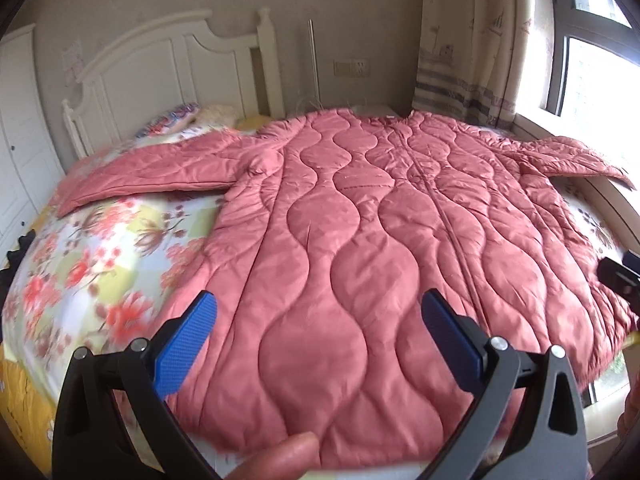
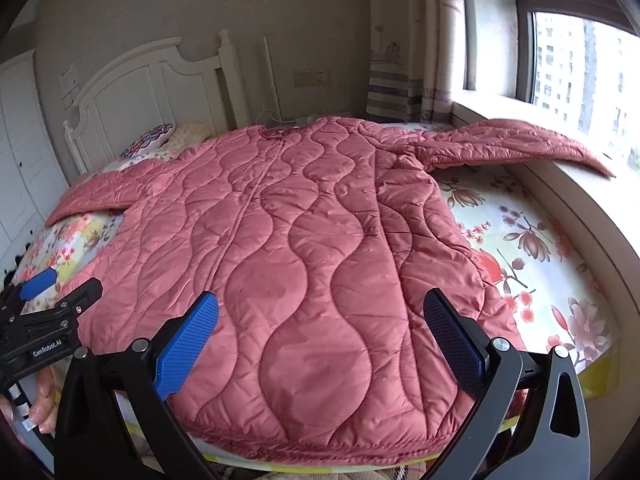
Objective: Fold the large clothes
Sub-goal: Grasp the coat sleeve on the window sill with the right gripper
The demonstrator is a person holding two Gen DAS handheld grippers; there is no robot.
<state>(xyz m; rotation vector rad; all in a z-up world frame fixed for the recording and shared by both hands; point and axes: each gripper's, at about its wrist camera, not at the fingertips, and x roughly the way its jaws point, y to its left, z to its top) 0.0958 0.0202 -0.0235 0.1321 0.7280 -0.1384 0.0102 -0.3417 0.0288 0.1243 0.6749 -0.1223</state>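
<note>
The pink quilted coat [image 1: 360,240] lies flat on the bed with the floral sheet [image 2: 532,248], both sleeves spread out; its right sleeve [image 2: 520,144] rests on the window sill [image 2: 560,184]. My left gripper [image 1: 320,312] and my right gripper [image 2: 320,312] both hover above the hem, fingers wide apart, holding nothing. The sheet at my left looks blurred, perhaps from motion.
</note>
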